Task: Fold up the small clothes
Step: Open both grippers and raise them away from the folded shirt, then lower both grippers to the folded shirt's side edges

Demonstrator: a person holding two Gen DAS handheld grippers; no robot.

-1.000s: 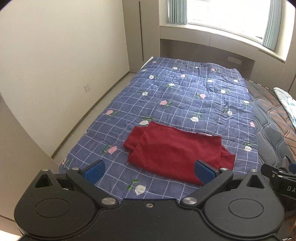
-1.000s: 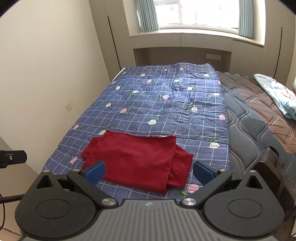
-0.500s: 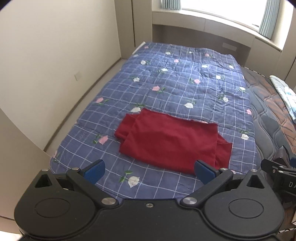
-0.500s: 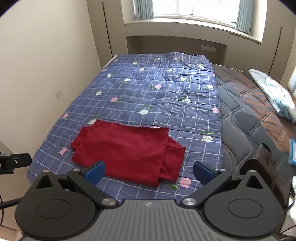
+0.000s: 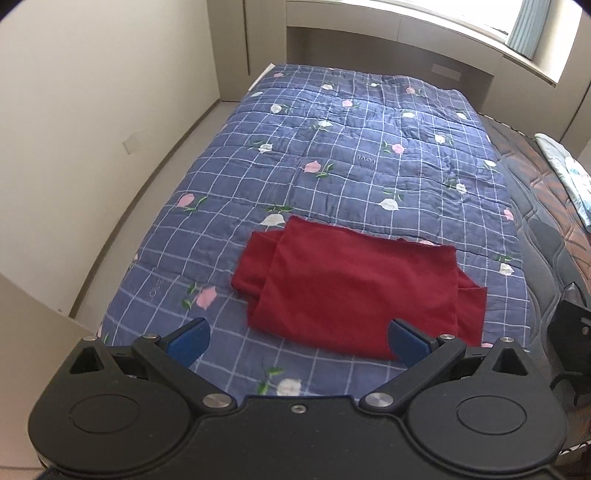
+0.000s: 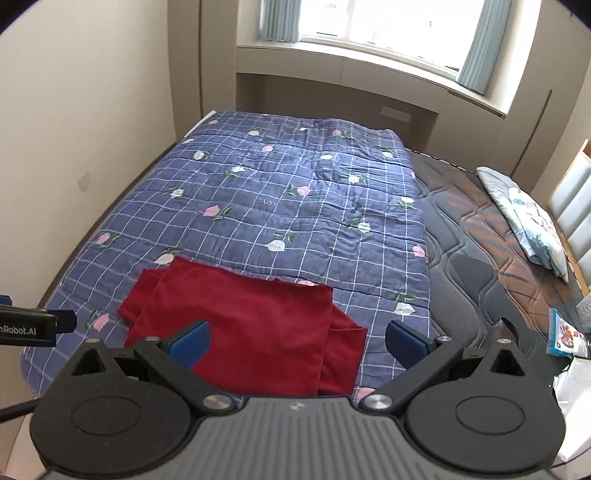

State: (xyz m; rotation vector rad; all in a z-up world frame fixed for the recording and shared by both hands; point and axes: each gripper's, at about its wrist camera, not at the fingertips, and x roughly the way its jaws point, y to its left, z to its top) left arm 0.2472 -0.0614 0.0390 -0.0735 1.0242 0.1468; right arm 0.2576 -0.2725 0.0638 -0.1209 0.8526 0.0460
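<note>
Red garment (image 5: pixel 354 291) on blue floral quilt (image 5: pixel 354 155) beneath window (image 6: pixel 373 18); both grippers' jaws spread, empty.

Red garment (image 5: pixel 354 291) on blue floral quilt (image 5: pixel 369 166)

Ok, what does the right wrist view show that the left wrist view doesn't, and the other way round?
Only the right wrist view shows the window, the padded headboard, a blue packet by the bed's right edge, and the tip of the left gripper at its left edge.

Only the left wrist view shows the strip of floor along the wall.

Both show the red garment, partly folded, lying flat on the blue floral quilt, the bare mattress and the pale pillow, with the viewing gripper's jaws open and empty.
</note>
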